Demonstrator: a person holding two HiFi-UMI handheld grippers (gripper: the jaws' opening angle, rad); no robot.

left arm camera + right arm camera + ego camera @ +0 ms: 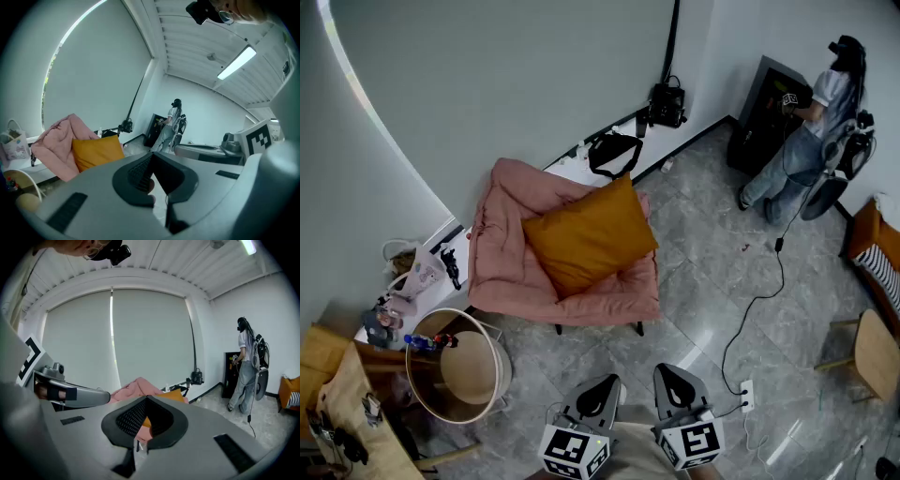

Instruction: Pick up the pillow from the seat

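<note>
A mustard-orange pillow [591, 234] leans on the seat of a pink padded chair [511, 267] near the wall. Both grippers hang low at the bottom of the head view, well short of the chair and touching nothing. My left gripper [602, 384] is shut and empty, and so is my right gripper [671, 375] beside it. In the left gripper view the pillow [96, 151] shows to the left, beyond the closed jaws of that gripper [152, 157]. The right gripper view has the pillow [177, 395] and the chair [136, 387] straight ahead, past that gripper [146, 400].
A round wooden basket-table [459, 367] stands left of the grippers, with a cluttered table [347, 403] beyond it. A cable runs to a power strip [746, 395] on the floor at right. A person [811, 141] stands at a black cabinet [764, 112]. A black bag [614, 152] lies behind the chair.
</note>
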